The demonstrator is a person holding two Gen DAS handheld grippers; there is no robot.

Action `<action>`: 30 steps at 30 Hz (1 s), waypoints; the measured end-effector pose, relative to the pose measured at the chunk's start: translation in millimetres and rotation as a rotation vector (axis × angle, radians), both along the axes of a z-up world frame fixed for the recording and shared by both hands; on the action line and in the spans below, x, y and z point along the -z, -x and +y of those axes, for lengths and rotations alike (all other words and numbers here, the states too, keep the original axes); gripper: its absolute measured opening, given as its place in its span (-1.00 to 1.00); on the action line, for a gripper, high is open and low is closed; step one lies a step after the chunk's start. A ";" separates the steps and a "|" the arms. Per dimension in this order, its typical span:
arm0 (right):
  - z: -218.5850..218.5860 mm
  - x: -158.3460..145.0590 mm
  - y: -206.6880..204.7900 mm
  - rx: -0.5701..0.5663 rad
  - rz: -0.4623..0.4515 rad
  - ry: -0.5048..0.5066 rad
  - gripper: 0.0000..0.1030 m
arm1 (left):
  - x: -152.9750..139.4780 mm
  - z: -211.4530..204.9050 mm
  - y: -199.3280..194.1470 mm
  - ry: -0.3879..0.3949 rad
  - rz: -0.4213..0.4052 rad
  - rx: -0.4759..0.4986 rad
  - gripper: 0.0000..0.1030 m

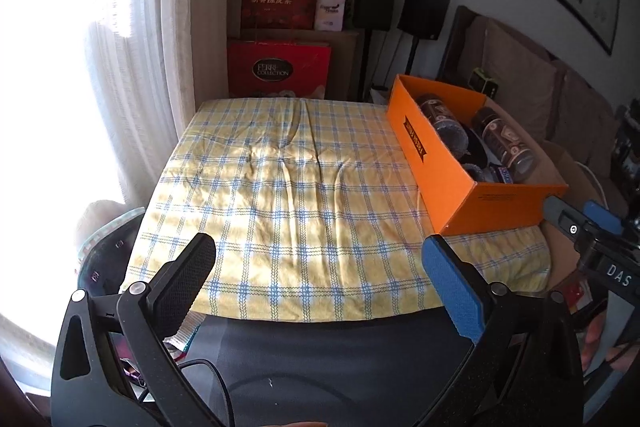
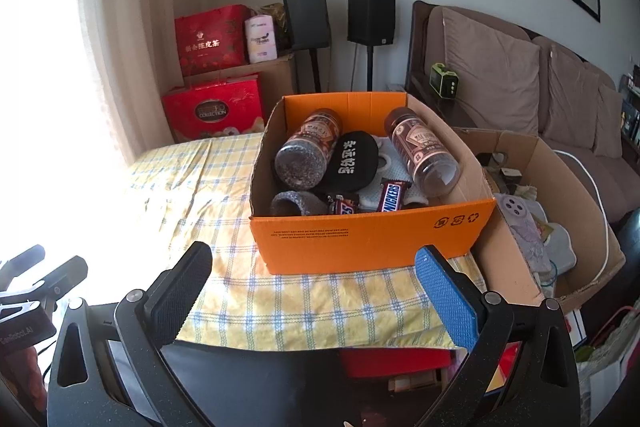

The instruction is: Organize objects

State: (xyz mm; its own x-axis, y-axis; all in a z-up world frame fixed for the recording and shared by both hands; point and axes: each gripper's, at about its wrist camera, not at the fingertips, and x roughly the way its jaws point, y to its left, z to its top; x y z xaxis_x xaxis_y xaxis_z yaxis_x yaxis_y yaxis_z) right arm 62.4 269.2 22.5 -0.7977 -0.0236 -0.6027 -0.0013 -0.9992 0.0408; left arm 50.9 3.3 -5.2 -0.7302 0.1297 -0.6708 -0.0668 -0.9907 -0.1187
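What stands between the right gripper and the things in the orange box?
Only the box's near wall. The right gripper is open over bare cloth before the orange box; the bottles lie uncovered inside.

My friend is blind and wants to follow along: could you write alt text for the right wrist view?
An orange cardboard box on a yellow checked tablecloth holds two brown-labelled jars, a black cap, Snickers bars and a grey sock. The open, empty right gripper frames it from the foreground, with a sofa behind.
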 end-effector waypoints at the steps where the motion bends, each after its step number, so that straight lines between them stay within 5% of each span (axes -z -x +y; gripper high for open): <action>1: -0.9 0.6 -2.1 -0.002 0.000 -0.001 0.99 | 0.1 -0.3 -1.5 0.003 0.000 -0.001 1.00; 30: 3.0 0.5 -15.1 0.014 0.016 -0.010 0.99 | -0.9 -2.1 -8.6 0.041 0.003 -0.012 1.00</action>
